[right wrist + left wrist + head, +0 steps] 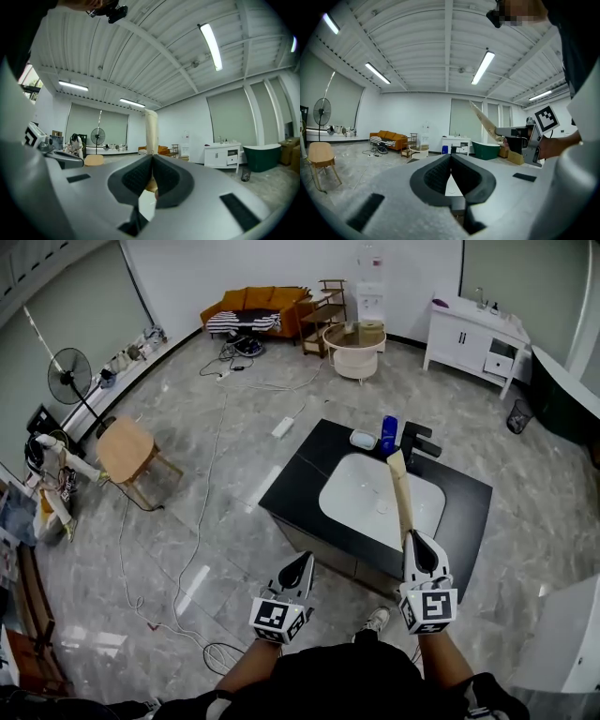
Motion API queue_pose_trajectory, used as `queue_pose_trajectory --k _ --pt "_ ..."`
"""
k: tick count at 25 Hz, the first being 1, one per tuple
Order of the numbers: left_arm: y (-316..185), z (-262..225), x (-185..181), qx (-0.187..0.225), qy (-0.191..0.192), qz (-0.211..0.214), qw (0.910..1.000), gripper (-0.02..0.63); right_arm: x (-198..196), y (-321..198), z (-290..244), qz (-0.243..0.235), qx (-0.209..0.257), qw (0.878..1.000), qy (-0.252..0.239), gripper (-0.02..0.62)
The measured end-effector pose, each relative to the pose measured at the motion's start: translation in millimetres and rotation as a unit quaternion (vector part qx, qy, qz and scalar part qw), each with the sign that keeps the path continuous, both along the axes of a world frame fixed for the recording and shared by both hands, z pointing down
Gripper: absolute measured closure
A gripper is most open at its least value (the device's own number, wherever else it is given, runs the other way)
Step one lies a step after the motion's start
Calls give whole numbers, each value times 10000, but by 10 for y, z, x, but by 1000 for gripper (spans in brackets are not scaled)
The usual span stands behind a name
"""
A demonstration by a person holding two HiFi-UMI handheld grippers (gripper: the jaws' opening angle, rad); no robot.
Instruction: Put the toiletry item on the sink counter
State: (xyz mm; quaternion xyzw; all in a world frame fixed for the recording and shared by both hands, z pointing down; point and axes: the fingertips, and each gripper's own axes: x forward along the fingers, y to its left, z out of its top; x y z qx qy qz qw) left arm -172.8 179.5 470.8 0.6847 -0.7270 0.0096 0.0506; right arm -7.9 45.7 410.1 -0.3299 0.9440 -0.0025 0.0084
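Bottle [389, 434], dish [363, 439], faucet [419, 442] on sink counter [300, 486] behind basin [361, 493]; chair [125, 450] well left; sofa [253, 307] at back; cabinet [469, 334] back right.

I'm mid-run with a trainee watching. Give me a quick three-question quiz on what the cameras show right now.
1. True or false: the right gripper has its jaws shut on the long beige item.
2. Which of these stands on the black sink counter beside the faucet? A) a blue bottle B) a red cup C) a green towel
3. In a word or two: what is between the jaws of the left gripper?

Key: 1 true. 2 A. 3 nothing; the jaws are together and empty.
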Motion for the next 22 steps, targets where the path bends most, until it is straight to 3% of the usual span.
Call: queue_pose_trajectory --k 6,11,14,22 --pt "-692 55 216 -88 185 338 9992 597 310 -547 23 333 86 9994 36 588" --pt "-1256 -117 436 39 -90 686 9976 597 679 -1004 -27 694 113 9975 70 588" --pt "-1536 -180 532 92 -71 757 9971 597 874 -1221 -57 891 129 9959 -1 588" --pt "-2089 -181 623 112 -15 958 9953 597 1068 -1640 -129 1237 274 9919 -73 588"
